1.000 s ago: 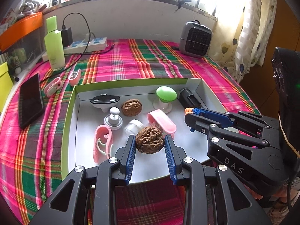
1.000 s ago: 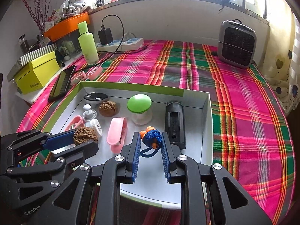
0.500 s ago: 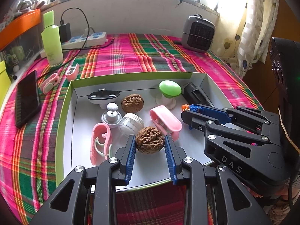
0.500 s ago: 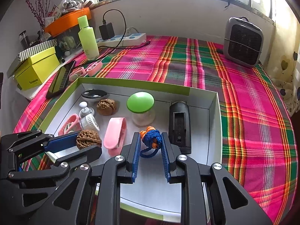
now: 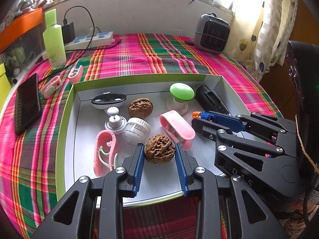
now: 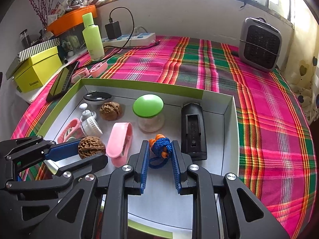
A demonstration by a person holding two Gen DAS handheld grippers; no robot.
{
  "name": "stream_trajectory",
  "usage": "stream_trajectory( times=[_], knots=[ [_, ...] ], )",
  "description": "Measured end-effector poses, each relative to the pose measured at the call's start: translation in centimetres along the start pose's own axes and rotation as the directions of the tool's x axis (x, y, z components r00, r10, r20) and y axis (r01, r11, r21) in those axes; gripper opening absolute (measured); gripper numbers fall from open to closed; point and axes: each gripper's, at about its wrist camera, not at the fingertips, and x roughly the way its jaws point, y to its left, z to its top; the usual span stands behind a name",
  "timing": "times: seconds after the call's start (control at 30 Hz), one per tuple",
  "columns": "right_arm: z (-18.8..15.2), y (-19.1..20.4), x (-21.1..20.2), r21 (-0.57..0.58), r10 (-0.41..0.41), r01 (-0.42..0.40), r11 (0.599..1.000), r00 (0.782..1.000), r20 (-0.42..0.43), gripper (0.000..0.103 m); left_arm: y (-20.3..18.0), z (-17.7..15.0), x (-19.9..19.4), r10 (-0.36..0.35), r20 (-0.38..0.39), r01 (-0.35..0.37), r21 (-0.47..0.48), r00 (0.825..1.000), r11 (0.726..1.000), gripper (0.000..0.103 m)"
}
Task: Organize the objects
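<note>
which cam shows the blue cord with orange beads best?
Right wrist: the blue cord sits centred in the right claw, loop visible. Left wrist shows only its tip beyond that claw's finger.

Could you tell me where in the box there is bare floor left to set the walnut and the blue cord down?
The box floor is bare along its near edge, under both grippers. A narrower bare strip runs between the black holder and the right wall. The left half is crowded: walnuts, pink clips, white jar. Outside, the plaid cloth toward the heater is bare.
</note>
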Motion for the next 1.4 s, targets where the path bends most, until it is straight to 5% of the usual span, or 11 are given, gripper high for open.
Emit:
stream_trajectory(
  times=[0.83, 1.4],
  knots=[
    [0.0, 0.2, -0.8, 0.005, -0.01, 0.01, 1.0, 1.0, 0.02, 0.032, 0.3, 0.0, -0.7, 0.015, 0.006, -0.015, -0.011, 1.0, 1.0, 0.034],
    [-1.1, 1.1, -4.3, 0.022, -0.043, 0.041, 0.999, 0.996, 0.082, 0.034, 0.0, -1.1, -4.1, 0.043, 0.08, -0.044, 0.004, 0.996, 0.999, 0.04]
  ],
)
